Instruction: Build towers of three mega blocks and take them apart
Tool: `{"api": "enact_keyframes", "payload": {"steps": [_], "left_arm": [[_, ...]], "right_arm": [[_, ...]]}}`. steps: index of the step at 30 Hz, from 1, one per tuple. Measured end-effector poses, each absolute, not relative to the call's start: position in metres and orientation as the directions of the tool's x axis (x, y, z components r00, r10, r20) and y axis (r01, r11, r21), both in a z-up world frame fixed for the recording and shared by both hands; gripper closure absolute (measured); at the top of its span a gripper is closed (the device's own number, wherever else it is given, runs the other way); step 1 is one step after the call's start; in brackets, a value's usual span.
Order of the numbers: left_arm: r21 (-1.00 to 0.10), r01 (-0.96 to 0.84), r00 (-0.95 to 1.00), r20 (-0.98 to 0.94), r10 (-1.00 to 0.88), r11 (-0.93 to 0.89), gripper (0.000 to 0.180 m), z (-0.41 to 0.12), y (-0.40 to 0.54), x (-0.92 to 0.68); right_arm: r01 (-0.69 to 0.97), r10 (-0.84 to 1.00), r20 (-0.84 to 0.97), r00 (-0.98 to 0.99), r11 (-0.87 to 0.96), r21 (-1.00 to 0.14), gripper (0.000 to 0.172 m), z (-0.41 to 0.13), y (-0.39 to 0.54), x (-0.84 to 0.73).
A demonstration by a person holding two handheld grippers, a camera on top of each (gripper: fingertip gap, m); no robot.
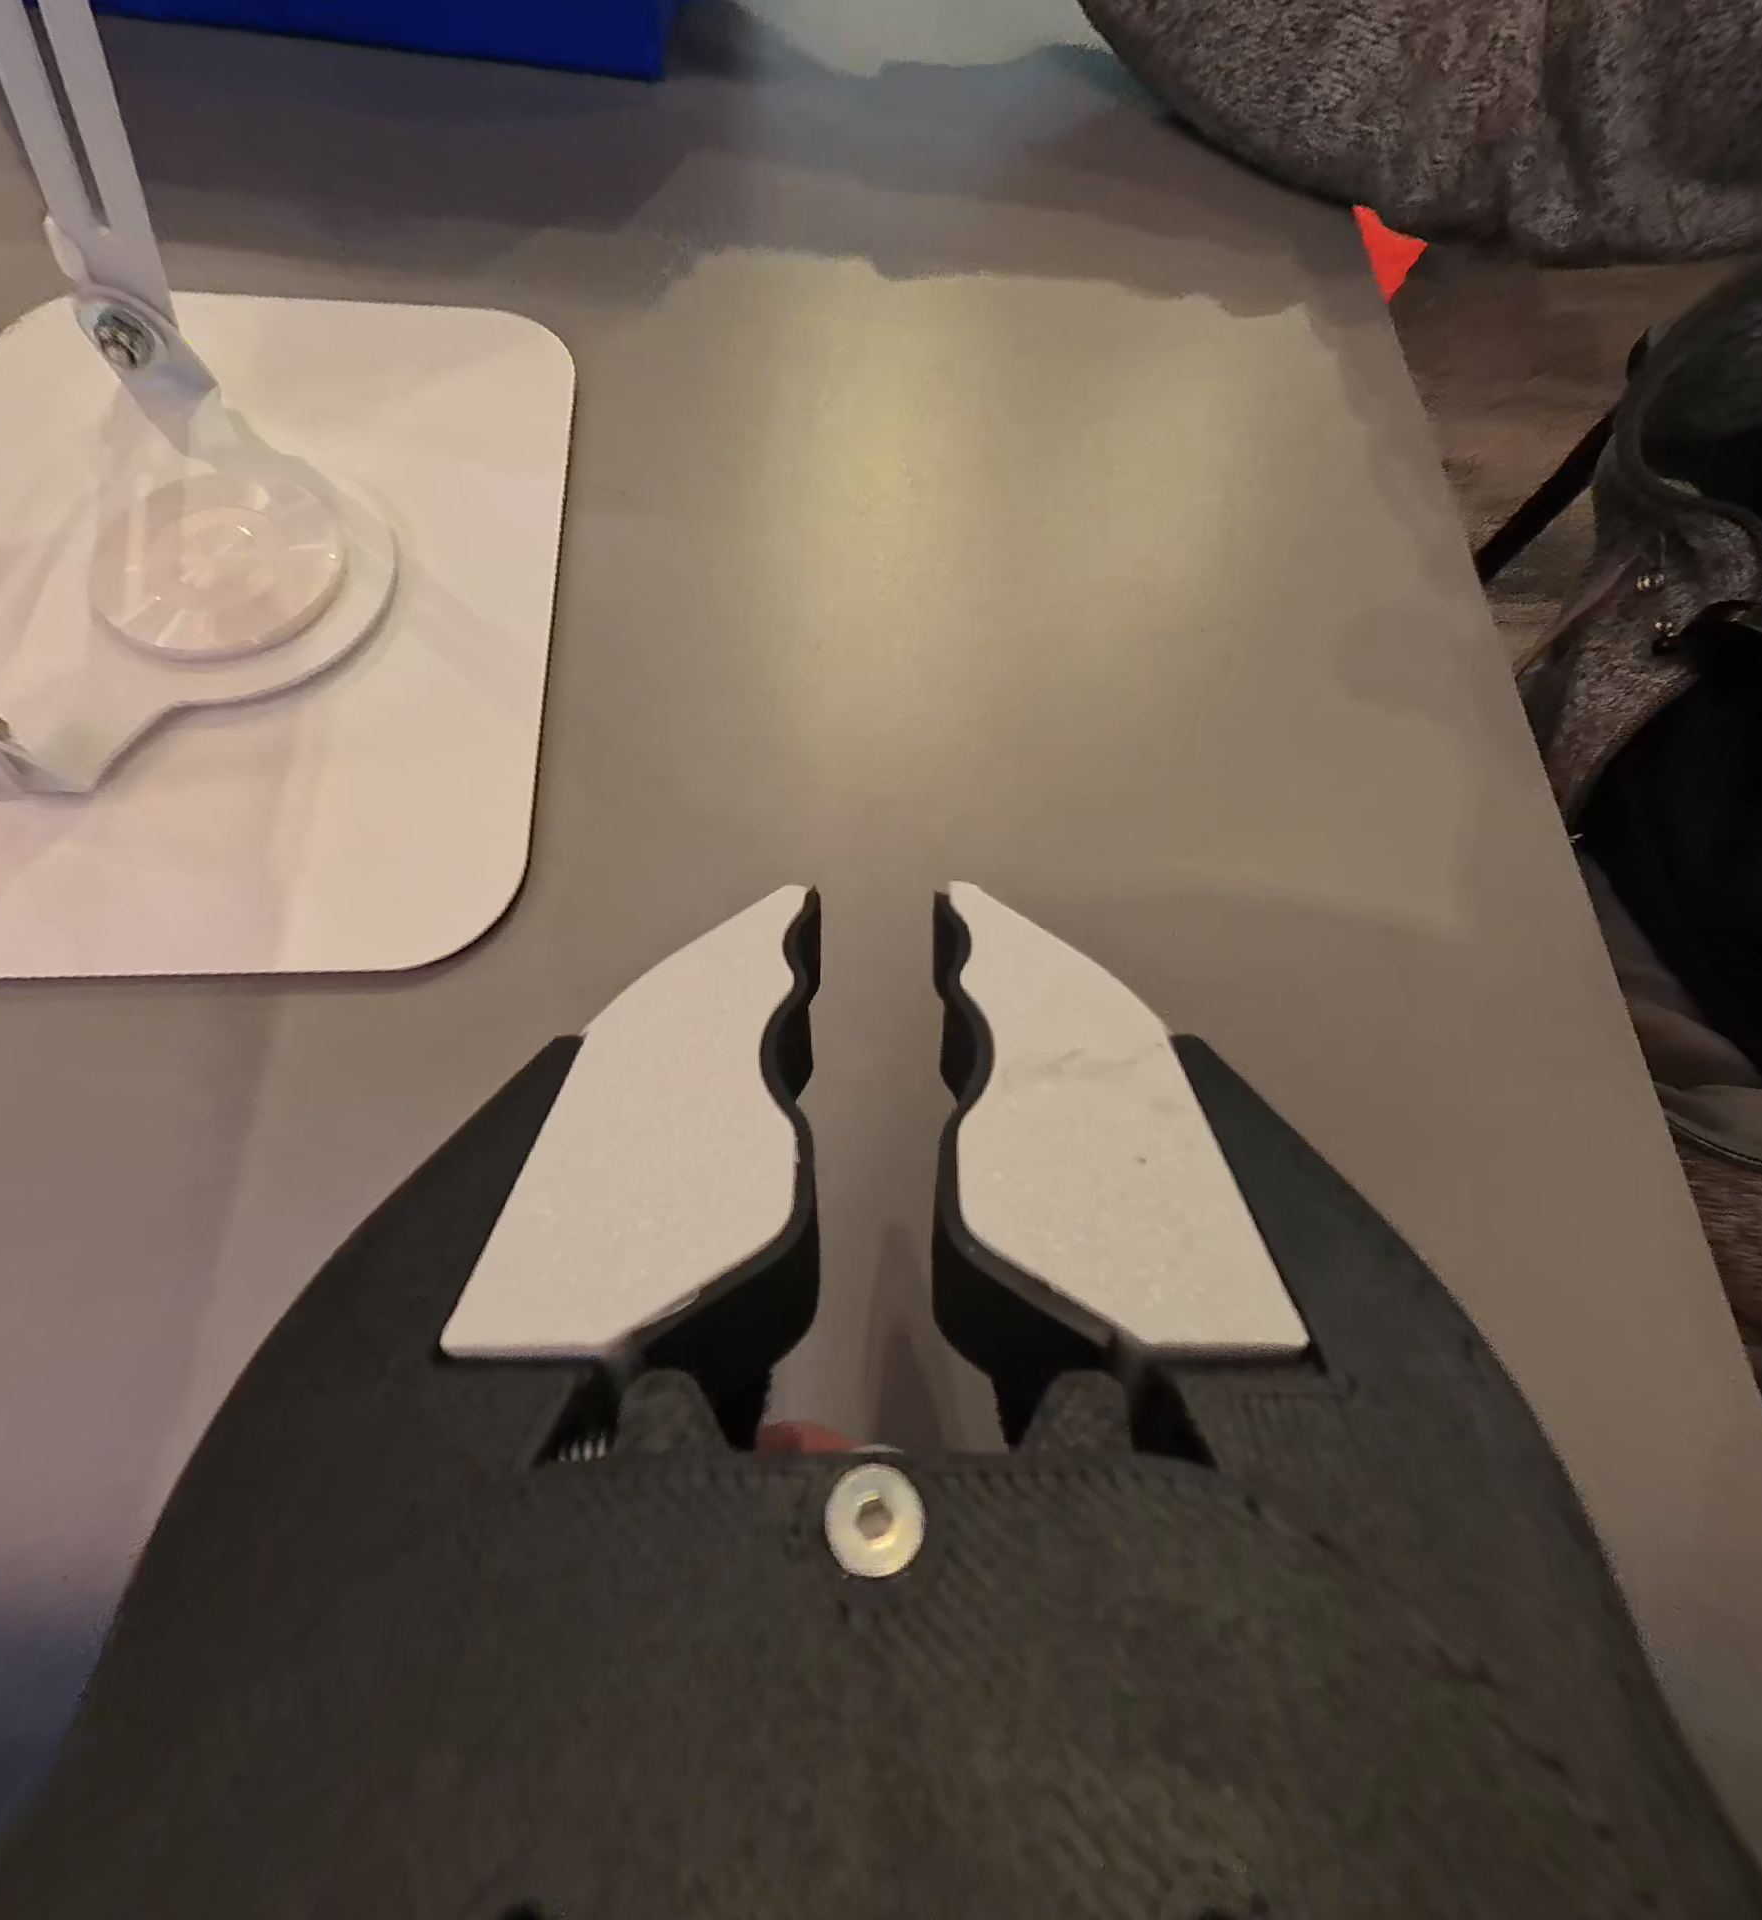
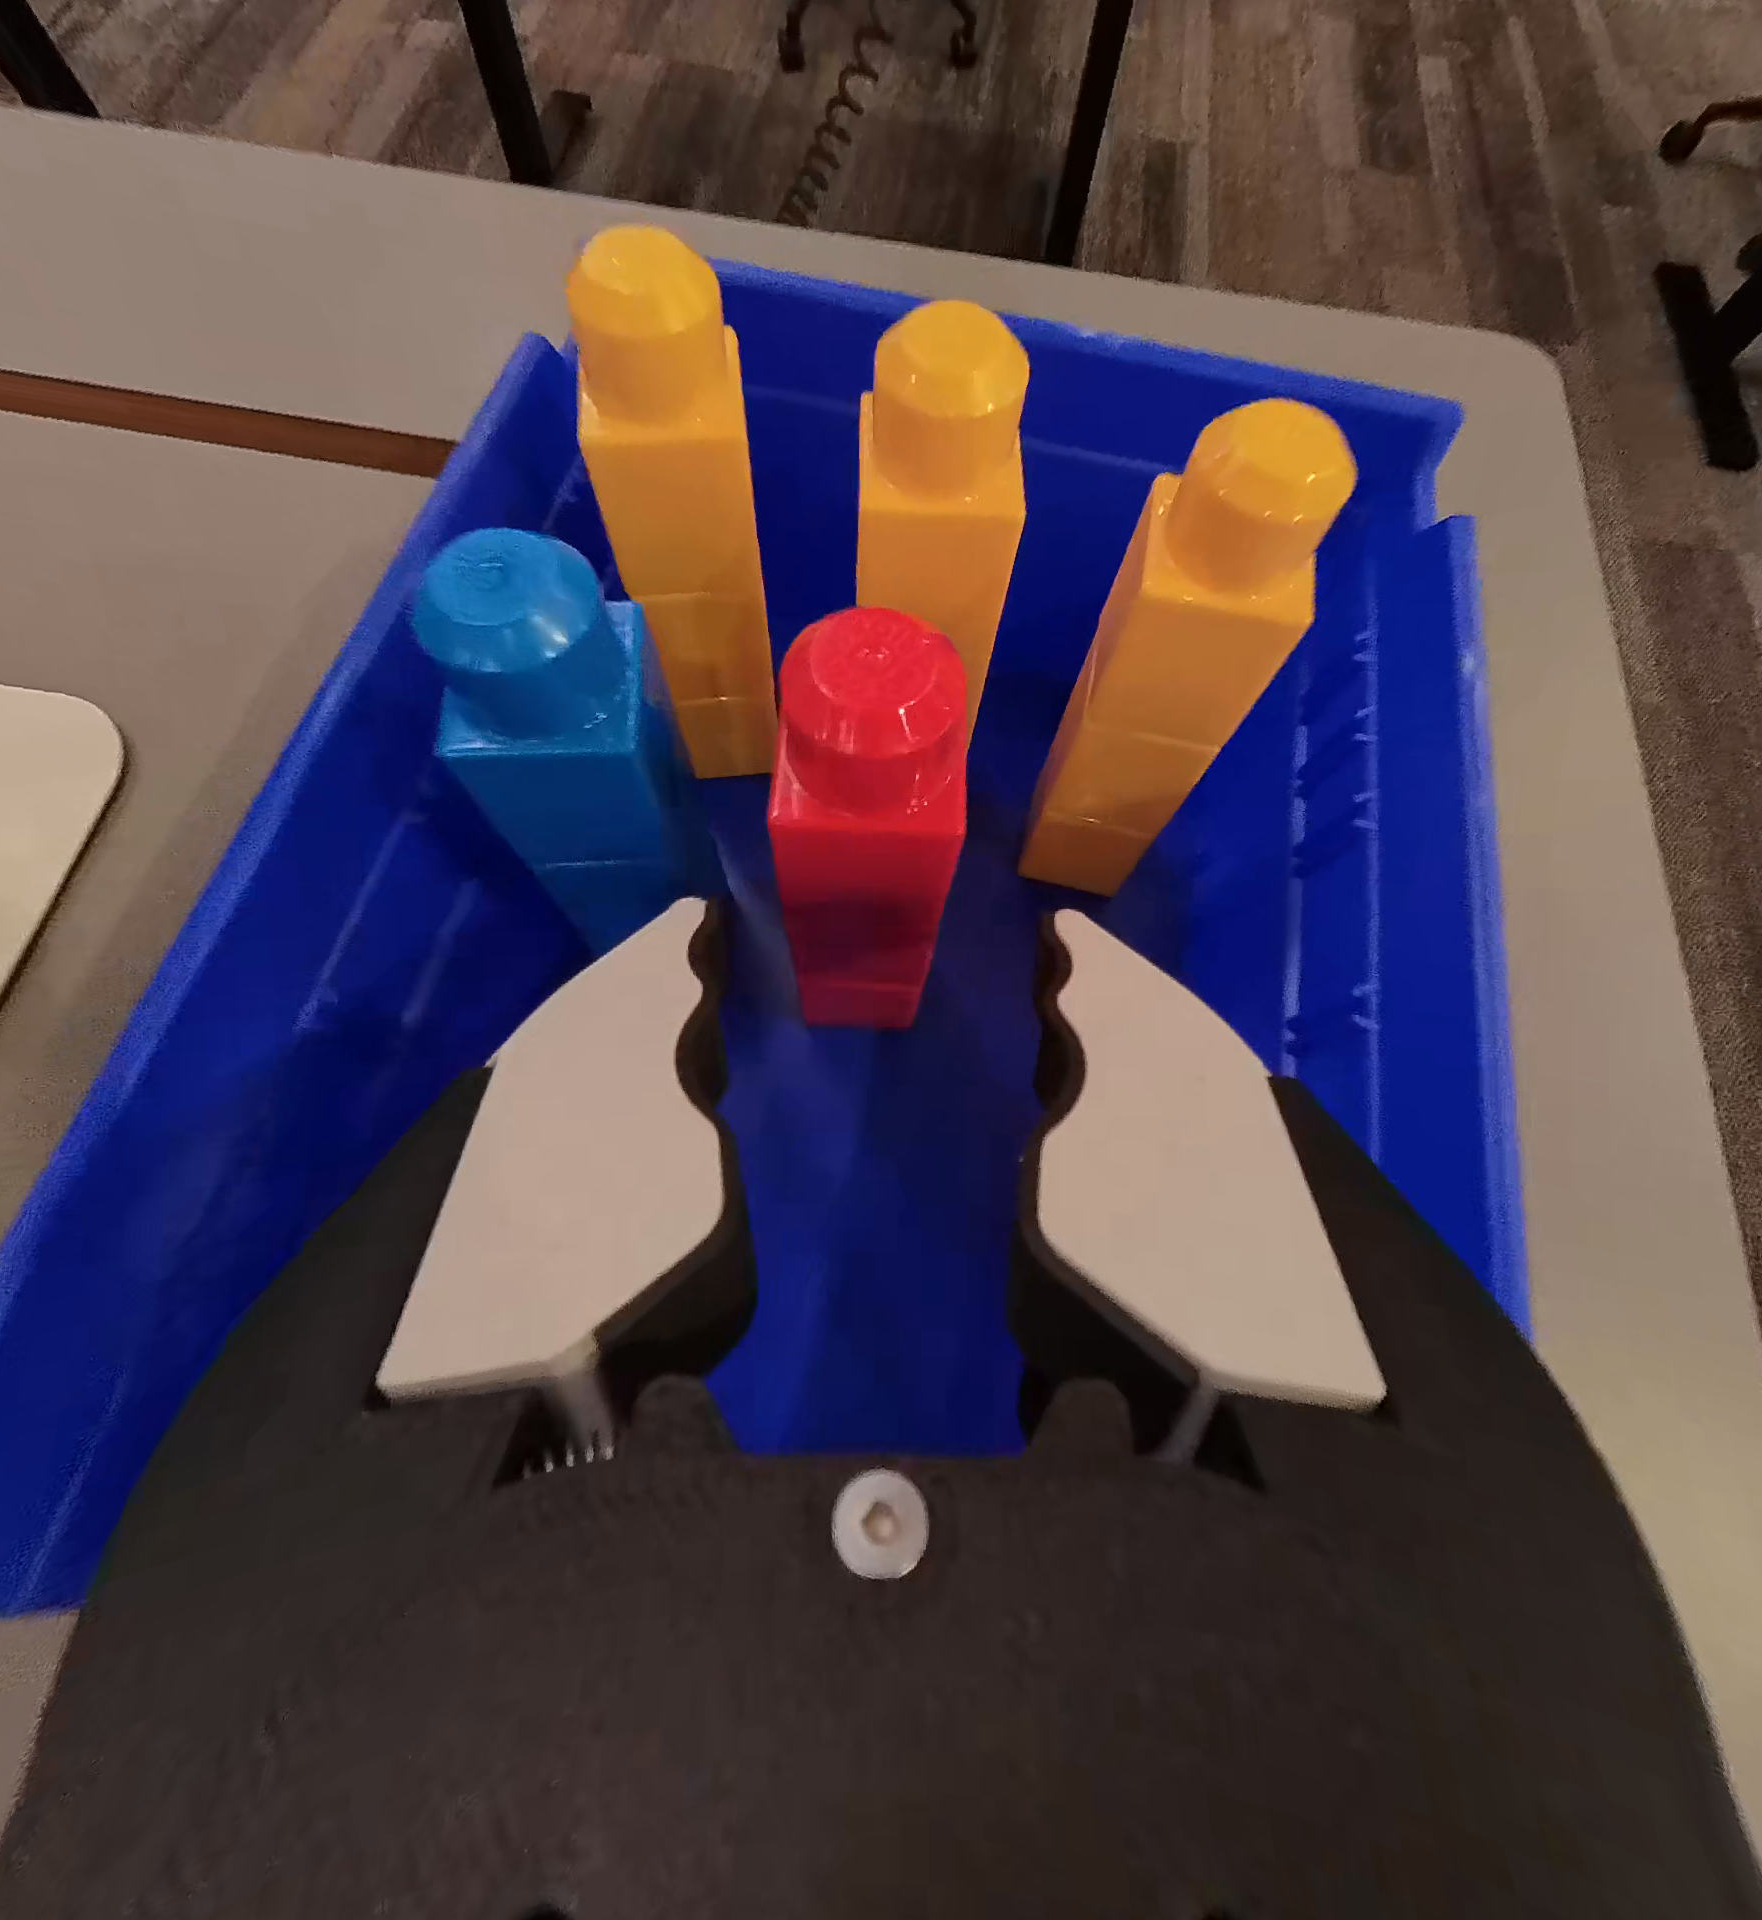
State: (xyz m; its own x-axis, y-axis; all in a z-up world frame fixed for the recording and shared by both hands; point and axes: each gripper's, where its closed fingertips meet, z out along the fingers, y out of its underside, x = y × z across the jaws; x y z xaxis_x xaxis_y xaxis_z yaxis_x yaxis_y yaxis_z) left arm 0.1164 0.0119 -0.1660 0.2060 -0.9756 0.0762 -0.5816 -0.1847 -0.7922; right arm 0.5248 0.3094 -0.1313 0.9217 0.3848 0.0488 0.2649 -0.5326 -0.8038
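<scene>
Right gripper fingers spread wide, empty, straddling the red tower in the blue bin, likely for pickup; left gripper narrowly parted, empty, parked over bare counter.

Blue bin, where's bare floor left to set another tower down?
The bin is free along its near floor, between the red tower and the right gripper, whose fingers are open and empty. The far half is crowded: blue tower left, three yellow towers behind.
</scene>
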Motion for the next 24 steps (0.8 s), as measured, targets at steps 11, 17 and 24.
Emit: {"api": "enact_keyframes", "payload": {"steps": [11,17,24], "left_arm": [[-0.865,-0.496,0.553,-0.247,-0.796,-0.077,0.166,-0.069,0.045,0.012],[-0.846,-0.494,0.767,-0.316,-0.558,-0.2,0.14,-0.036,0.085,-0.104],[-0.704,-0.619,0.726,-0.346,-0.594,-0.347,0.133,-0.091,0.178,-0.144]], "right_arm": [[0.351,0.459,0.214,0.862,-0.237,-0.906,0.155,-0.063,0.242,0.49],[0.324,0.479,0.195,0.856,-0.203,-0.924,0.156,-0.064,0.24,0.482],[0.34,0.49,0.214,0.845,-0.184,-0.922,0.157,-0.067,0.24,0.475]]}}
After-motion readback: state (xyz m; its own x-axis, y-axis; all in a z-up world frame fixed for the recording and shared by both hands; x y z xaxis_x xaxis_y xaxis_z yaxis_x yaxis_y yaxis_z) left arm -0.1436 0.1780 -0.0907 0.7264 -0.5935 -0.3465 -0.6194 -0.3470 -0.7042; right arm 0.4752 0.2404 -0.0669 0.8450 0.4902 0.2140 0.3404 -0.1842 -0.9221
